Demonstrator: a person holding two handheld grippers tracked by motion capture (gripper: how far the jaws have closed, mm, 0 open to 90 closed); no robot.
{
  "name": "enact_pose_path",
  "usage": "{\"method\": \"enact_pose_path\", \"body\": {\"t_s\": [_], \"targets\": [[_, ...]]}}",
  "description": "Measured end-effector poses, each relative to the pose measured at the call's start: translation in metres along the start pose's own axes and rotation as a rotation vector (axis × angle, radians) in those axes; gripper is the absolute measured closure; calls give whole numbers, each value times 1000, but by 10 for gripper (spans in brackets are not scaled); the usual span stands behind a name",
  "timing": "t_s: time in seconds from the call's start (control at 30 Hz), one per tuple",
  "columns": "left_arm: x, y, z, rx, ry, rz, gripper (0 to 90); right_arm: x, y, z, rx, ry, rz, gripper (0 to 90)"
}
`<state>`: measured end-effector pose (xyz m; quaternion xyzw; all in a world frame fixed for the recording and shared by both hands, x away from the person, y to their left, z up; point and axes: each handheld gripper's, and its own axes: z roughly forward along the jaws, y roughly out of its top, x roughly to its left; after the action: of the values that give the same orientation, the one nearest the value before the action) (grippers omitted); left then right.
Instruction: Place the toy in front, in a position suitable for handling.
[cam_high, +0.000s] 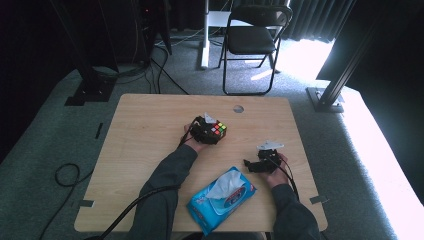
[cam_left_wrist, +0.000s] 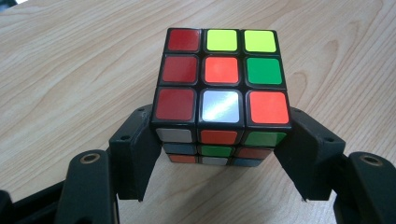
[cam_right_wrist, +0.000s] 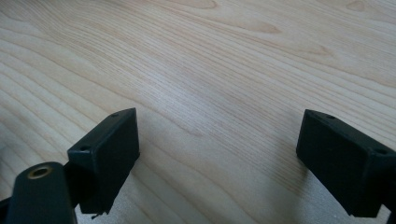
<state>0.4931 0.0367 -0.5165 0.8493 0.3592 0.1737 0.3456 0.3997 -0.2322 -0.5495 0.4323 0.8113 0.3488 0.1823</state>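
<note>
While the high view is taken first, the lines below go view by view.

High view, bench: a pale wooden bench (cam_high: 150, 150) is seen from above, with a folding chair (cam_high: 252, 40) on the carpet beyond its far edge.
High view, cube: a puzzle cube (cam_high: 218, 130) is seen near the middle of the bench, at the tip of the left gripper (cam_high: 207, 131).
High view, right gripper: the right gripper (cam_high: 255, 165) is held low over bare wood at the right, well apart from the cube.
High view, container: a blue wipes packet (cam_high: 220, 200) lies at the near edge between the two forearms; its flap is open and a white wipe (cam_high: 225, 184) is pulled up out of it.
Left gripper view, cube: the cube (cam_left_wrist: 222, 88) rests on the bench, mixed colours on top, between the two black jaws.
Left gripper view, grip: the jaws are set at the cube's two lower sides, about as wide as the cube; whether the pads already press cannot be told.
Right gripper view: the right gripper (cam_right_wrist: 217, 163) is spread wide with nothing between its jaws, bare wood beneath.
Step in hand: the cube is judged to be in the act of being grasped by the left gripper.
Next move: a firm, square squeeze on opposite faces is called for before any lift, lest the cube twist or slip.
</note>
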Motion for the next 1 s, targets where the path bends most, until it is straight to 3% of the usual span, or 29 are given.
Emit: {"method": "enact_pose_path", "body": {"t_s": [0.47, 1.0], "targets": [[-4, 3, -5, -13, 18, 18, 342, 0, 0, 0, 0, 0, 0, 128], [-6, 8, -30, -55, 0, 45, 342, 0, 0, 0, 0, 0, 0, 128]]}}
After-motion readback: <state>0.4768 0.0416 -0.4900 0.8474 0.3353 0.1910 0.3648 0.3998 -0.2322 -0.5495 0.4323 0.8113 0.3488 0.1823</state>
